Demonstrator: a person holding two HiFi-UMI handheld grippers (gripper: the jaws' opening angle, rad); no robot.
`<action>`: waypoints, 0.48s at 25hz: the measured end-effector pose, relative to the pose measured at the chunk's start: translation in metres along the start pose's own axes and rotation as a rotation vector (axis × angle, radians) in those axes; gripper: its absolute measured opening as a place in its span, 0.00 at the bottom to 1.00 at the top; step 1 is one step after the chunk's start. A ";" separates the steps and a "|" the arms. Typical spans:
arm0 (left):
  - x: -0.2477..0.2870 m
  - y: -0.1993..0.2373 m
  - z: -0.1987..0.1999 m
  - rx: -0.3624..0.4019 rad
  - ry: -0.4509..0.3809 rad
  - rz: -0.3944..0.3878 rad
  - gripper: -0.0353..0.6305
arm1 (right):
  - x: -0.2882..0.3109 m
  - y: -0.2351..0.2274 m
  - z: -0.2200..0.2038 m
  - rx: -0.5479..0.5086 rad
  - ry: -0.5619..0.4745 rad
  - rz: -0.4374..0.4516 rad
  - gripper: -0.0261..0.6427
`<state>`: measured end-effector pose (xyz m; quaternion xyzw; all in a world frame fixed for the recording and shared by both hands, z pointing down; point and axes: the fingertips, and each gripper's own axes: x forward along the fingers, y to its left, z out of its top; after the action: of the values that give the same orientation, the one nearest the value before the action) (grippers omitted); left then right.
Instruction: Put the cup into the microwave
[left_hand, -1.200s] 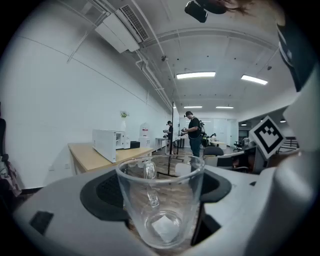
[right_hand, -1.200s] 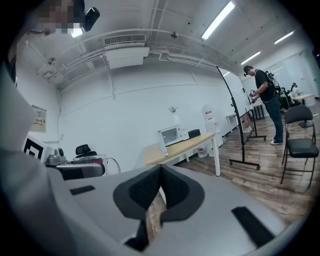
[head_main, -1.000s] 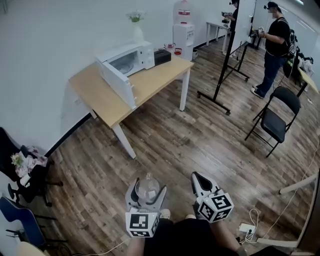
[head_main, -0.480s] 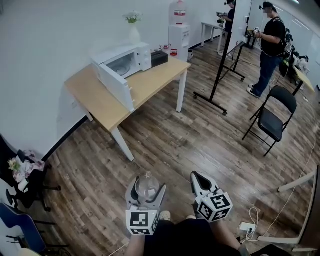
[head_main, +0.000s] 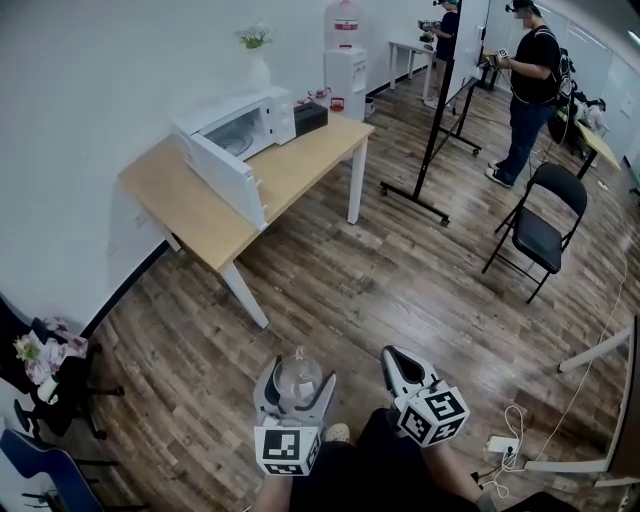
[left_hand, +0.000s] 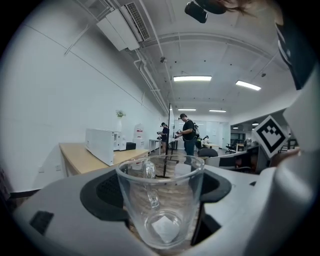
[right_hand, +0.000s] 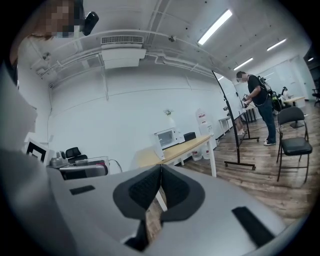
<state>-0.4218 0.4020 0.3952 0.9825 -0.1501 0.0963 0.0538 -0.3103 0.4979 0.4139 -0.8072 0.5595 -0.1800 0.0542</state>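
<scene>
A clear glass cup (head_main: 296, 378) with a handle stands upright between the jaws of my left gripper (head_main: 295, 385), which is shut on it; the left gripper view shows the cup (left_hand: 160, 200) held low between the jaws. My right gripper (head_main: 397, 366) sits beside it, shut with nothing in it, its pads (right_hand: 159, 192) pressed together. The white microwave (head_main: 240, 128) stands far ahead on the wooden table (head_main: 200, 215), its door (head_main: 222, 181) swung open toward me. It appears small in the left gripper view (left_hand: 102, 145) and the right gripper view (right_hand: 167, 137).
A black box (head_main: 309, 117) sits on the table right of the microwave. A black stand (head_main: 432, 140), a folding chair (head_main: 540, 225) and a person (head_main: 525, 85) are to the right. Office chairs (head_main: 45, 390) stand at the left. A power strip (head_main: 502, 447) lies on the floor.
The view has shifted slightly, with the table and microwave drifting left and up in frame. Both grippers hold their places, the cup still in the left one.
</scene>
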 end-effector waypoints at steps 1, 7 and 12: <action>0.000 0.002 0.001 -0.002 -0.002 -0.001 0.66 | 0.001 0.001 -0.002 -0.002 0.007 -0.003 0.03; -0.002 0.011 0.002 -0.011 -0.008 0.003 0.66 | 0.005 0.003 -0.016 0.014 0.056 -0.003 0.03; 0.001 0.010 0.001 -0.017 -0.005 0.006 0.66 | 0.012 0.000 -0.018 0.021 0.071 0.005 0.03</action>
<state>-0.4240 0.3918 0.3951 0.9818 -0.1538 0.0930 0.0613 -0.3126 0.4889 0.4338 -0.7982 0.5613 -0.2144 0.0432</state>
